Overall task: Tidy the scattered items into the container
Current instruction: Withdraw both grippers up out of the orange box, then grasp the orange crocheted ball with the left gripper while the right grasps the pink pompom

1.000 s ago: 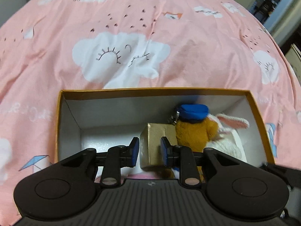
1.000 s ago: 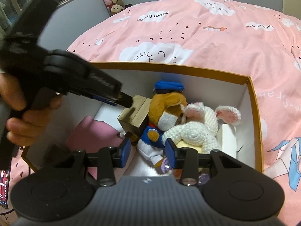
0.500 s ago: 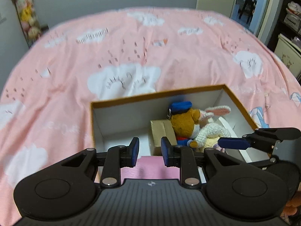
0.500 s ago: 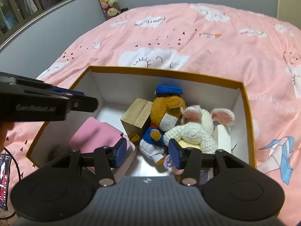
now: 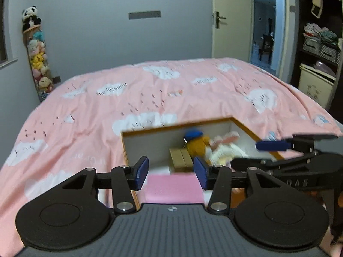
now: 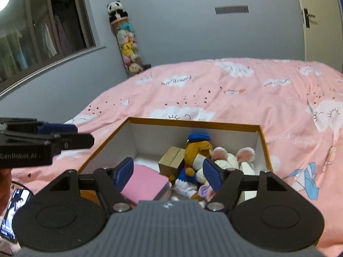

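Now the left gripper (image 5: 170, 174) and right gripper (image 6: 168, 174) hang with jaws opening, nothing between them, above the orange-rimmed white cardboard box (image 6: 193, 124) on the pink cloud-print duvet (image 6: 257, 94); brown plush dog (image 6: 198, 150) at its twelve o'clock.

Right gripper (image 6: 168, 174), at six o'clock, jaws opening with nothing gripped between them. Beyond it, an open box (image 6: 193, 124) with orange rim and white walls rests on a pink bedspread (image 6: 246, 98). Inside: a pink pad (image 6: 143, 184) at seven o'clock, a small brown carton (image 6: 171, 160) at centre, a brown plush toy (image 6: 198, 152) in a blue cap beside it, and a white knitted rabbit (image 6: 231, 158) at three o'clock. The left gripper (image 6: 57, 136) enters at nine o'clock; a phone (image 6: 12, 214) lies at eight o'clock.
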A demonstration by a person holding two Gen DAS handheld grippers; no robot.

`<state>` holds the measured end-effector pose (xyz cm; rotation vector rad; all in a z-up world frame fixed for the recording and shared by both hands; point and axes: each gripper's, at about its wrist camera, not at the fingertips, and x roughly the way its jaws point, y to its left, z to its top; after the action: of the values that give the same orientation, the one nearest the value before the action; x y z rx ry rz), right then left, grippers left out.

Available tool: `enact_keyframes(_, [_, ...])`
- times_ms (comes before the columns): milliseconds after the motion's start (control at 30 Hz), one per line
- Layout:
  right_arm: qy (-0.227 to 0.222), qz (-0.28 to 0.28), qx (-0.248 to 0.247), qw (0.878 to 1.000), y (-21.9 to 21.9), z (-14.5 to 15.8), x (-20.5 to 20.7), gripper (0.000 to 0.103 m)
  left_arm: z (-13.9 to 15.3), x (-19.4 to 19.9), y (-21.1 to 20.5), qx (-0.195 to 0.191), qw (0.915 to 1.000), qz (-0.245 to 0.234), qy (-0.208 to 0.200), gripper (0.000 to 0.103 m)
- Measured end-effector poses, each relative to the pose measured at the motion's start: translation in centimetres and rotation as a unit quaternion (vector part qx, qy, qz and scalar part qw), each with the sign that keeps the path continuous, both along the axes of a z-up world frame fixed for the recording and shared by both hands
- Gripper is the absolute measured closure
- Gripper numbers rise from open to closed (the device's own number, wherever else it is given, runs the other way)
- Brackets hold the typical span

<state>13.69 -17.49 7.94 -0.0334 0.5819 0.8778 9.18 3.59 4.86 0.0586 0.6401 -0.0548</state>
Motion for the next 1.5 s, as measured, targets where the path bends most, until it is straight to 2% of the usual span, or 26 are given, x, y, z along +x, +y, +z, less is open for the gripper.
enact_keyframes(200, [-0.044,0.017,-0.035,0.998,-1.3,-1.8,-3.8,0.028,-3.5,-2.4,-0.7,-0.004,0.9980,-0.006,0.063,0.047])
enact_keyframes(433, [0.024,0.009,-0.088,0.996,-1.9,-6.3,-5.3,0.027,-8.4,-4.6,-2.5,0.031,0.9895,-0.011,0.141,0.047])
enact_keyframes(600, [0.065,0.008,-0.125,0.990,-1.8,-9.2,-6.0,0.029,-10.8,-5.1,-2.9,0.038,0.9820,-0.017,0.184,0.047])
enact_keyframes(733, [0.082,0.016,-0.152,0.985,-1.0,-10.6,-5.8,0.029,-11.8,-5.0,-2.9,0.031,0.9765,-0.022,0.212,0.047])
enact_keyframes(900, [0.085,0.030,-0.180,0.980,-0.1,-11.9,-6.1,0.029,-13.7,-4.7,-2.6,0.021,0.9629,-0.024,0.268,0.047])
enact_keyframes(1100, [0.078,0.060,-0.199,0.975,0.8,-12.6,-6.9,0.035,-15.2,-4.4,-2.0,-0.002,0.9522,-0.023,0.304,0.047])
enact_keyframes(1400, [0.094,0.107,-0.214,0.966,2.0,-13.5,-7.2,0.044,-16.1,-4.5,-0.5,-0.031,0.9492,-0.006,0.313,0.047])
enact_keyframes(1500, [0.101,0.119,-0.221,0.963,2.6,-14.1,-7.3,0.047,-16.6,-4.5,-0.3,-0.027,0.9468,-0.003,0.321,0.047])
